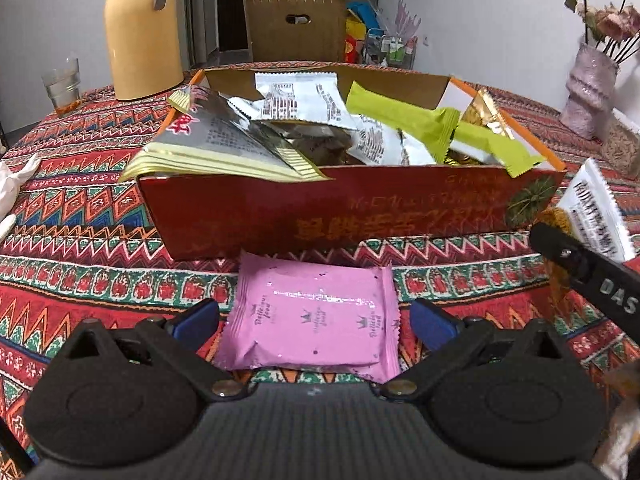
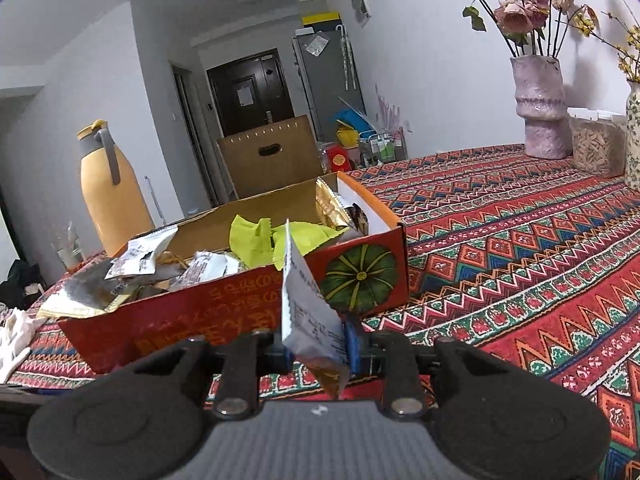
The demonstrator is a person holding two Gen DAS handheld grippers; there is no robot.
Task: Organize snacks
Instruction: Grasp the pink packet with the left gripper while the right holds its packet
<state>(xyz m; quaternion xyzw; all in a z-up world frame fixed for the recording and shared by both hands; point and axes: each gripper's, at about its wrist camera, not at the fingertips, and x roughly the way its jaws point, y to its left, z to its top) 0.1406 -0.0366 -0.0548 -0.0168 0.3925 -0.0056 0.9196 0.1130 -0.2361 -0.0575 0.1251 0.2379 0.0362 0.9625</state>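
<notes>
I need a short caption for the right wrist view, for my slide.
Right tongs shut on a white snack packet before the red snack box.

Home dining area, patterned tablecloth (image 2: 520,240), vase of dried flowers (image 2: 540,108), fridge (image 2: 328,76), entry door (image 2: 248,92)

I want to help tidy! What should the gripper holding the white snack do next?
Probably carry it over the red box and let go. The right gripper is shut on the white snack packet, just outside the box's front wall, where other snacks already lie.
</notes>
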